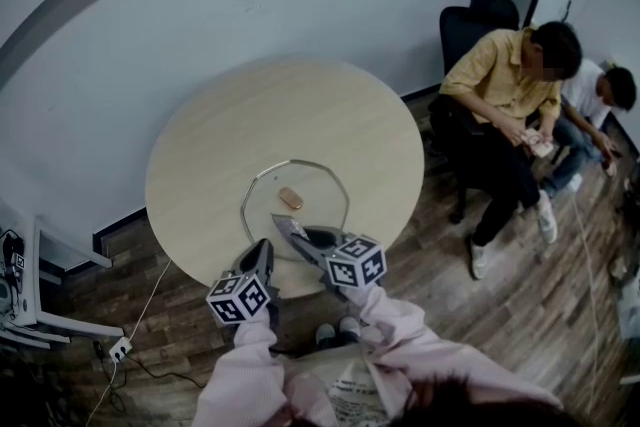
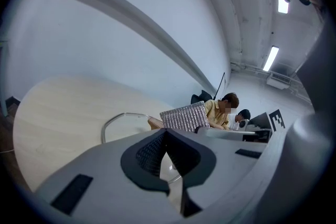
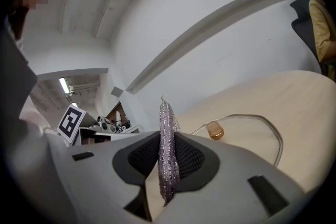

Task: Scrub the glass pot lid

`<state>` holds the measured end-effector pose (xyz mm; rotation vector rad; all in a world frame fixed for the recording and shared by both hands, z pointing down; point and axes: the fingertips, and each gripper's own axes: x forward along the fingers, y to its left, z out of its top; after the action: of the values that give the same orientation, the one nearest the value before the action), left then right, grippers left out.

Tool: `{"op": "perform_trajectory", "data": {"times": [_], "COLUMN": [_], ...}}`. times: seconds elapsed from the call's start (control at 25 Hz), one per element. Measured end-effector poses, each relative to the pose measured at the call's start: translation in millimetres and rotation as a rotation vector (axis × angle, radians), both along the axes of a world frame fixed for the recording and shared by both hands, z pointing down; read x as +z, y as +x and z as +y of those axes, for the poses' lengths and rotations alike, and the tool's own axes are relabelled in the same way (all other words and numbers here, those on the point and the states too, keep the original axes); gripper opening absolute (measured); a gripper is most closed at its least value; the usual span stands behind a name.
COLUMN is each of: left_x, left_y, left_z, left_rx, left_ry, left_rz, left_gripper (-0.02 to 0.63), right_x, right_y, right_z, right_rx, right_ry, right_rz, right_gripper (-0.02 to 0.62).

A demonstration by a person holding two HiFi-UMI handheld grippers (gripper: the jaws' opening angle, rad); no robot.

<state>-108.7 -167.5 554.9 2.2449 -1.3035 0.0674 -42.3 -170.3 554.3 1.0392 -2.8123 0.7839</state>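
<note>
Pale round table (image 1: 200, 165) carries the glass pot lid (image 1: 318, 207) flat near my edge, knob up. My right gripper (image 3: 166, 138) clamps a silvery scrub pad (image 3: 166, 113) edge-on, presumably for rubbing the glass. My left gripper (image 2: 165, 132) is closed on nothing beside the rim, likely to steady it.

Both grippers are grey plastic w/ black trim: left gripper (image 1: 262, 253) lower centre of the head view, right gripper (image 1: 290, 230) just beside it, each w/ a b&w square-marker cube (image 1: 240, 298) on it. The pads (image 2: 149, 152) are dark & mesh-textured, and the person's got pale pink sleeves (image 1: 245, 370) along the bottom edge.
</note>
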Motion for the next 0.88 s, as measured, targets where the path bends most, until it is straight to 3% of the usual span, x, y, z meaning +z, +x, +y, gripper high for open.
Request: {"op": "perform_trajectory", "data": {"times": [0.44, 0.88], "left_x": [-19.2, -25.5], "left_y": [1.9, 10.3], "left_z": [-3.0, -5.9], "left_rx": [0.030, 0.073], "left_ry": [0.098, 0.133], "left_rz": [-0.009, -0.016], "left_gripper": [-0.002, -0.002], "right_x": [-34.6, -40.5], "right_y": [16.7, 26.1], "right_z": [-2.4, -4.6], "right_rx": [-0.006, 0.011], "right_ry": [0.132, 0.173], "right_rz": [-0.090, -0.120], "right_gripper": [0.083, 0.080]}}
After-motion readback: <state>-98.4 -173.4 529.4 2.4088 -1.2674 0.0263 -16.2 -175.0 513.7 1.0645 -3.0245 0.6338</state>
